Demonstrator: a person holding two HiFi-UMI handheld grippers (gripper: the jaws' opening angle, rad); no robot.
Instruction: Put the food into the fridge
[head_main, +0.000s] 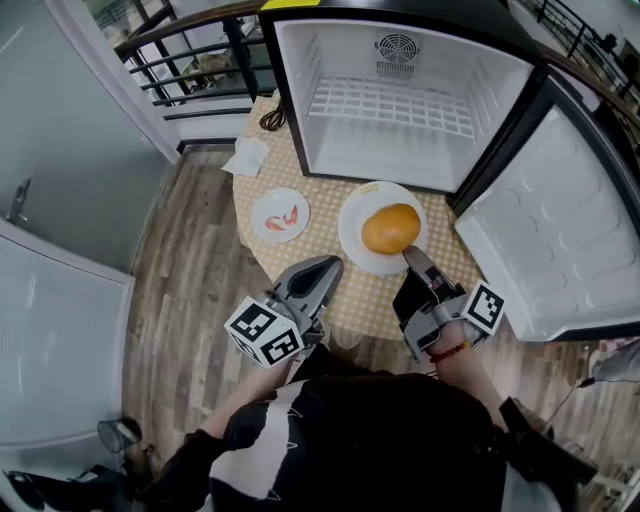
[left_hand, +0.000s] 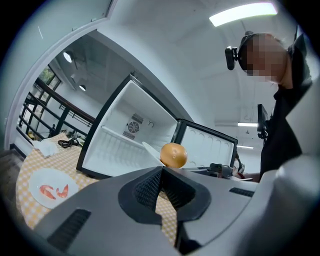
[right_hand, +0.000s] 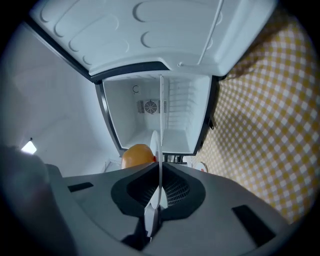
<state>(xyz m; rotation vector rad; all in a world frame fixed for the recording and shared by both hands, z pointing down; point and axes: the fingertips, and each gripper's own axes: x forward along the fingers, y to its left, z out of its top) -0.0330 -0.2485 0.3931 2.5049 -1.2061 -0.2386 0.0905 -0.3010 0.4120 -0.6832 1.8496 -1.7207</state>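
Note:
A round orange food (head_main: 391, 228) lies on a large white plate (head_main: 357, 238) on the checked table (head_main: 330, 200), just in front of the open, empty fridge (head_main: 400, 100). My right gripper (head_main: 414, 258) is shut on the near rim of that plate. In the right gripper view the plate (right_hand: 160, 150) stands edge-on between the jaws, with the orange food (right_hand: 137, 155) to its left. A small plate with red food (head_main: 280, 214) sits to the left. My left gripper (head_main: 326, 268) hovers shut and empty over the table's near edge, and the orange food (left_hand: 173, 154) lies ahead of it.
The fridge door (head_main: 560, 230) swings open to the right. A white napkin (head_main: 247, 156) and a dark cable (head_main: 272, 118) lie at the table's far left. A black railing (head_main: 190, 60) runs behind, and wooden floor (head_main: 190, 270) lies to the left.

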